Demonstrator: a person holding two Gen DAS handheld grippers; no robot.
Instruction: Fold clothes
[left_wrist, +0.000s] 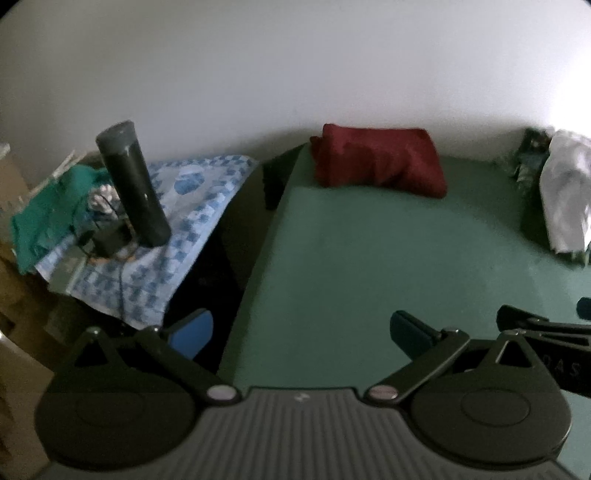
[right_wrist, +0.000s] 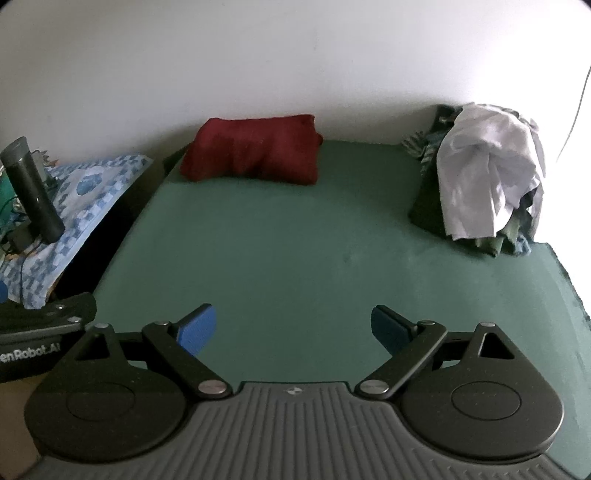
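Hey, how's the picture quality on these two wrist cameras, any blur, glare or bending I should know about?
Left wrist view: dim and soft, the dark cylinder and red folded cloth blurred; glare washes out the white garment at the right edge. Right wrist view: sharper, the clothes pile readable, glare at far right. Both: fisheye bends the green mat's edges, corners vignetted dark.

The left gripper has a grey ribbed body, two black round housings with triangular cut-outs, black linkage bars on silver pivot screws, and blue pads on its fingers. The right gripper is built the same, with a small emblem on the ribbed grey housing. White lettering on the left gripper's black side reads partly "enRobot.AI".
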